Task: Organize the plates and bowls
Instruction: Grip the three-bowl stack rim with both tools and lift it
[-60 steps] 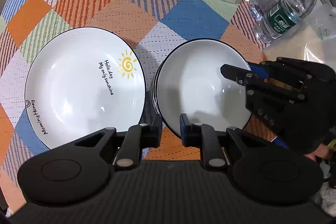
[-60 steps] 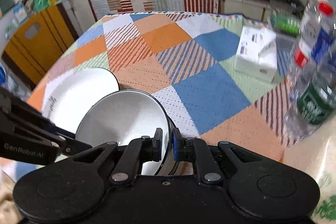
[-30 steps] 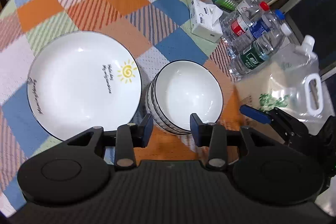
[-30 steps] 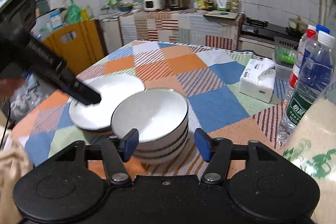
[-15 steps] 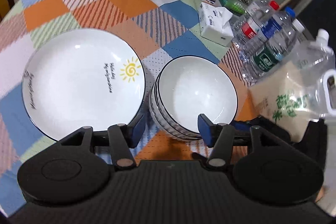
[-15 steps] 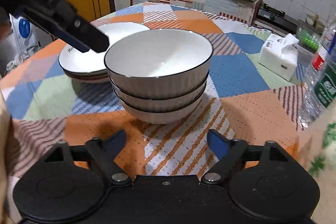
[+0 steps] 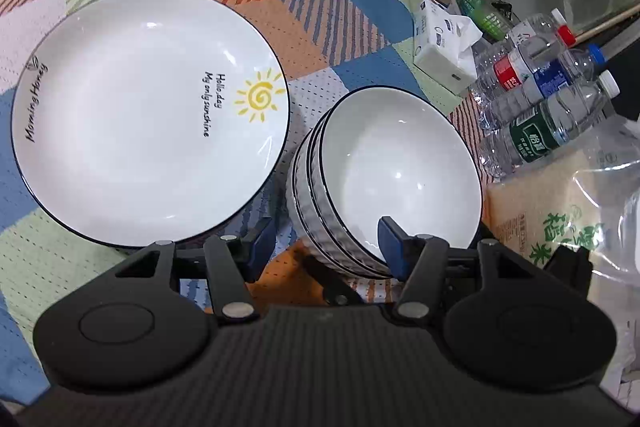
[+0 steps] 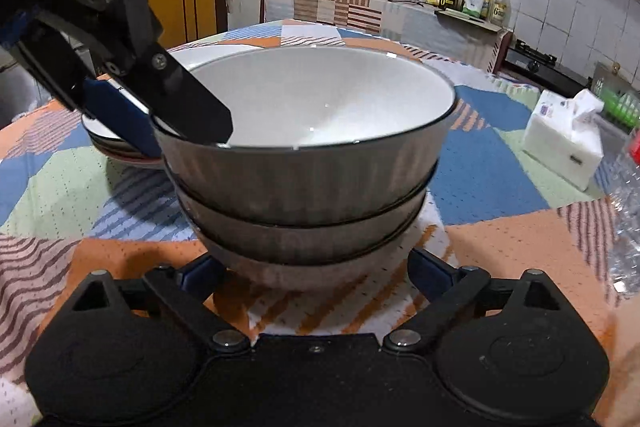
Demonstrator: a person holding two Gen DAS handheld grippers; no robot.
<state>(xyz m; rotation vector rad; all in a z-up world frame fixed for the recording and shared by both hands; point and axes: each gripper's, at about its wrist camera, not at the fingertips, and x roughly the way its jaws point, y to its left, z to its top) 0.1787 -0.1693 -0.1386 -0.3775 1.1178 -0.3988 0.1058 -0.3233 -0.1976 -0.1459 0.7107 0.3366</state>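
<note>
A stack of three white ribbed bowls (image 7: 396, 171) with dark rims stands on the checked tablecloth; it fills the right wrist view (image 8: 312, 155). A stack of white plates (image 7: 148, 115), the top one with a sun drawing, lies to its left and partly shows behind the bowls (image 8: 120, 143). My left gripper (image 7: 326, 241) is open, its jaws either side of the stack's near left wall, one fingertip (image 8: 188, 115) over the top bowl's rim. My right gripper (image 8: 316, 277) is open wide, low at the table, its jaws flanking the bottom bowl.
A tissue box (image 7: 444, 39) and three water bottles (image 7: 544, 107) stand to the right of the bowls, with a clear jug and printed bag (image 7: 568, 227) nearer. The tissue box also shows in the right wrist view (image 8: 564, 143). Kitchen counters stand beyond the table.
My right gripper let go of the top bowl, opened wide and dropped to table level, closing in on the bottom bowl. My left gripper opened and moved in over the stack's near left side.
</note>
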